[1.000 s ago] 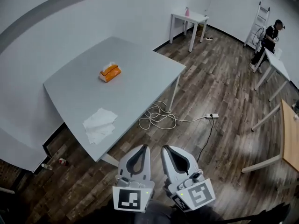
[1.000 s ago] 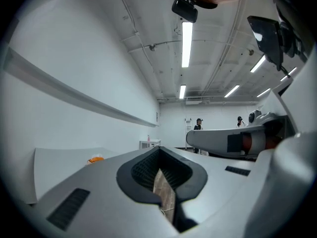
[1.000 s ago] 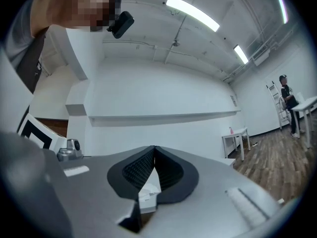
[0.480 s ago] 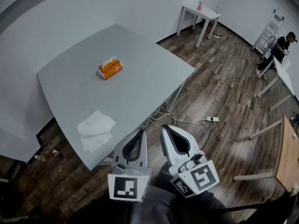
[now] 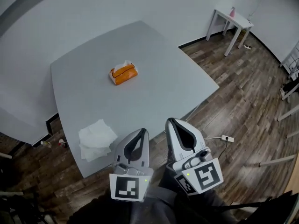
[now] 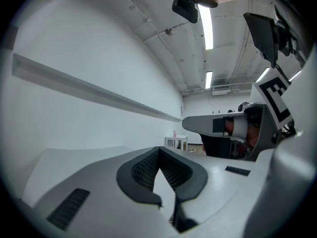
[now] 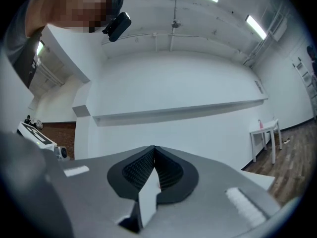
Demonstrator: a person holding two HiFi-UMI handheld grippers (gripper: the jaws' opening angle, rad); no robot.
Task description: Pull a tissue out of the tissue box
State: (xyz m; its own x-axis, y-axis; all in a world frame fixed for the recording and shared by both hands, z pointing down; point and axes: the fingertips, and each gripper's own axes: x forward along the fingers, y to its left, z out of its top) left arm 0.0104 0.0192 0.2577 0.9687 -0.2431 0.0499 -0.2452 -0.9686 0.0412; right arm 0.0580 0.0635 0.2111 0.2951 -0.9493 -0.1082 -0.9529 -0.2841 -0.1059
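Observation:
An orange tissue box (image 5: pixel 124 73) with a white tissue sticking out of its top stands near the middle of the grey table (image 5: pixel 159 92). Both grippers are held close to the person's body, over the floor at the table's near edge and well short of the box. In the head view my left gripper (image 5: pixel 141 132) and my right gripper (image 5: pixel 170 122) lie side by side and point at the table. Each is shut with its tips touching and nothing between them, as the left gripper view (image 6: pixel 158 148) and right gripper view (image 7: pixel 154 148) show.
A loose pile of white tissues (image 5: pixel 96 138) lies on the table's near left corner. A small white table (image 5: pixel 232 18) with a pink bottle stands at the back right. A power strip (image 5: pixel 227 138) lies on the wood floor to the right.
The table has come nearer and now fills the middle of the head view. Both grippers moved toward its near edge, still side by side and shut.

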